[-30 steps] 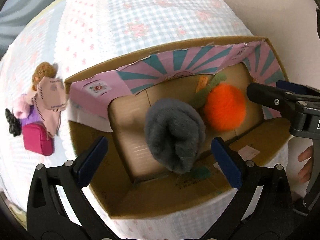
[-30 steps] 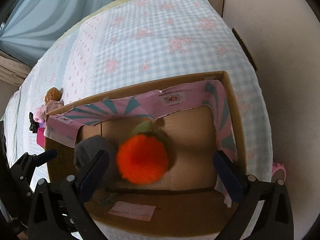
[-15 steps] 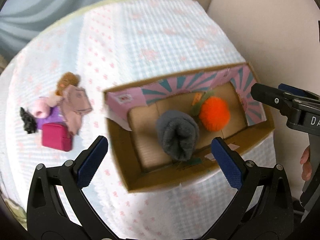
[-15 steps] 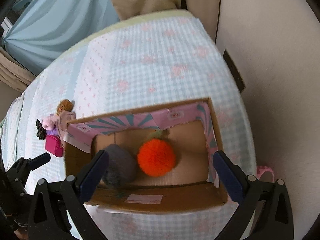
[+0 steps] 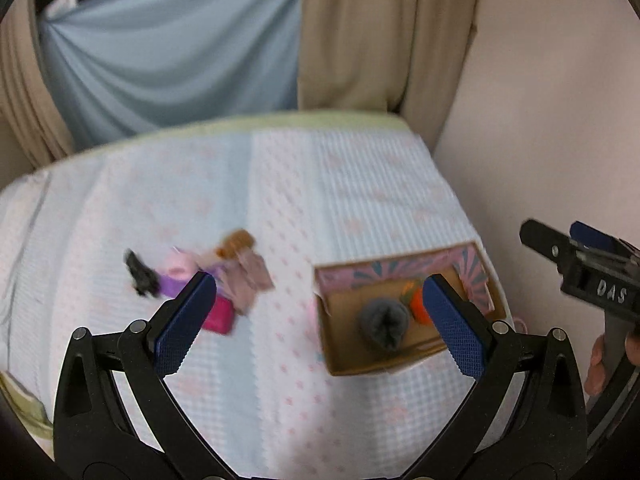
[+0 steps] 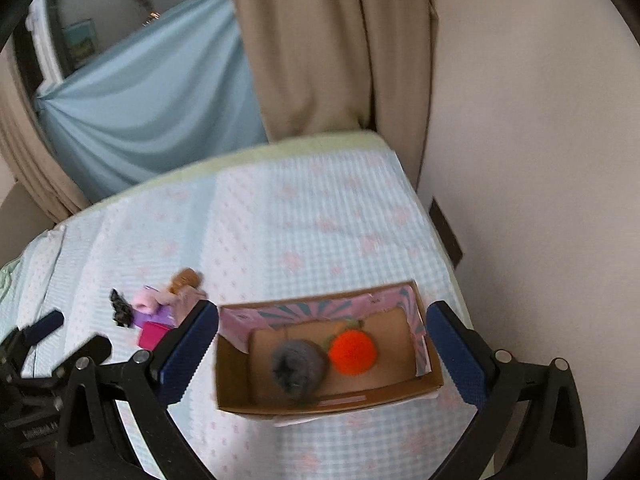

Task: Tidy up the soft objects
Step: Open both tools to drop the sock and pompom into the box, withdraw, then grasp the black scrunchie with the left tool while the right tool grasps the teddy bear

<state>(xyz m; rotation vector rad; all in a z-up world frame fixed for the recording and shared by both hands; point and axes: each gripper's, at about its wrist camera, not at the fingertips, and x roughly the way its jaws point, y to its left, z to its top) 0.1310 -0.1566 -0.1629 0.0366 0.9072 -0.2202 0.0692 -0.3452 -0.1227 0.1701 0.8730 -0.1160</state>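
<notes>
Left gripper (image 5: 318, 318): jaws spread wide, nothing between the blue pads, held high above the bed (image 5: 280, 200). Right gripper (image 6: 322, 350): jaws likewise spread wide and empty, also high above the bed; its black body and a hand (image 5: 600, 364) on its handle show at the right edge of the left wrist view. Cardboard box (image 6: 232, 376): open-topped, brown outside, pink-and-teal striped lining along the far and right inner walls, standing on the bed near the right edge, close to the wall. In the right wrist view the box lies in the gap between the right gripper's fingers, well below them; in the left wrist view it lies low right, partly behind the right-hand finger. Contents of box: grey rolled soft item (image 6: 298, 366), left of centre on the box floor; orange plush ball (image 6: 353, 352) with a green leafy top, just beside the grey item on its right, the two touching or nearly so. Loose pile on the bed, left of the box and well apart from both sets of jaws: magenta pouch (image 5: 219, 318); dusty-pink cloth (image 5: 250, 276); pale pink soft piece (image 6: 145, 298); purple item (image 6: 154, 314); brown fuzzy item (image 5: 236, 242); small black item (image 5: 140, 274). The pile is motion-blurred, so finer detail cannot be told. Bedcover: pale blue and white check with pink flowers.
</notes>
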